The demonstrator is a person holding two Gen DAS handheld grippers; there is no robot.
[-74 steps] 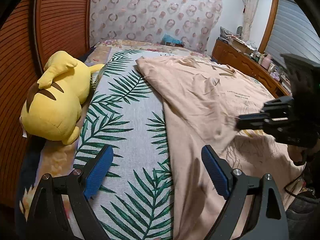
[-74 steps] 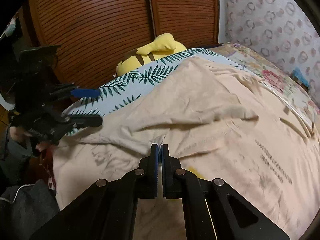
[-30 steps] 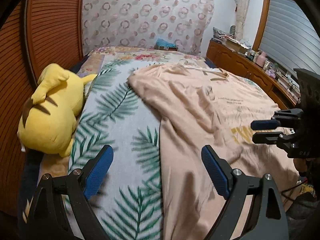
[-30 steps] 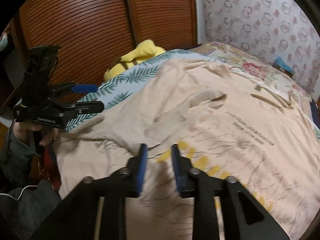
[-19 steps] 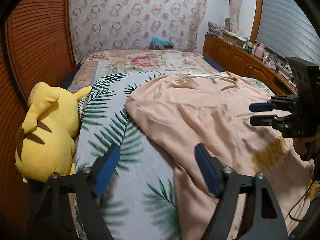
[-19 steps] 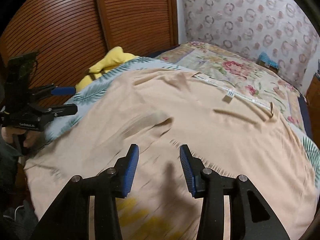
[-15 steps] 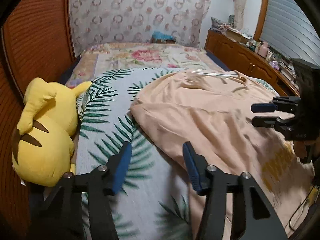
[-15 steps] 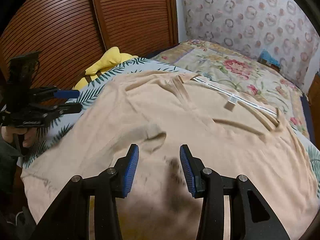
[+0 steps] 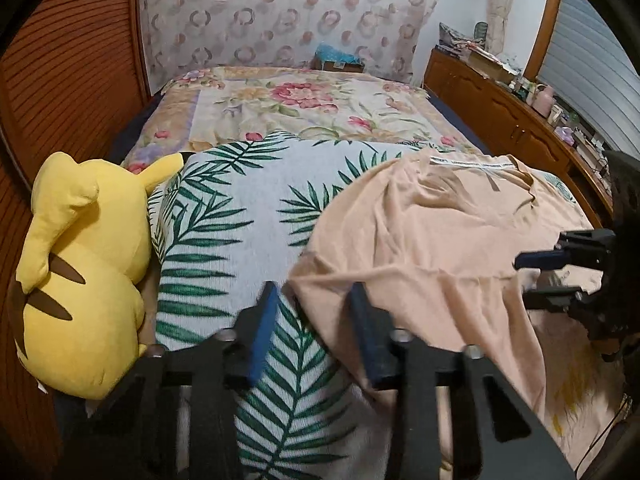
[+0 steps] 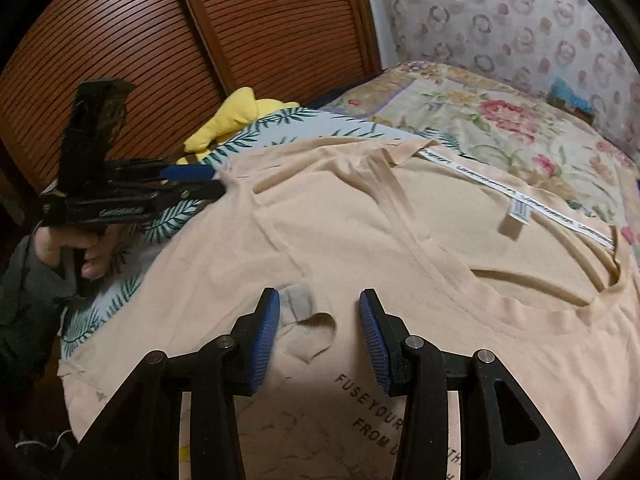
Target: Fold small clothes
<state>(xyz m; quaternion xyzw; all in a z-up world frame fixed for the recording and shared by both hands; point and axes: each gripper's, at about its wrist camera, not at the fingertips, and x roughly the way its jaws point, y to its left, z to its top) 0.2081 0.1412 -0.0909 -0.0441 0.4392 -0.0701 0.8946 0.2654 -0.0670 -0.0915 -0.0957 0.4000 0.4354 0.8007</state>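
Fingers [image 9: 264,320] of the left gripper [image 9: 312,304] are closing around the left edge of the peach T-shirt [image 9: 440,240], cloth between them but not yet pinched. Those of the right gripper [image 10: 316,312] stand apart over a small fold below the neckline. T-shirt lies spread on the bed [image 9: 304,108], over a leaf-print blanket [image 9: 224,216]; a yellow plush toy [image 9: 80,264] sits at the bed's left edge.

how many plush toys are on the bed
1: a yellow plush toy lies at the bed's left edge, against the wooden slatted doors, beside the leaf-print blanket. Others could be hidden out of frame.
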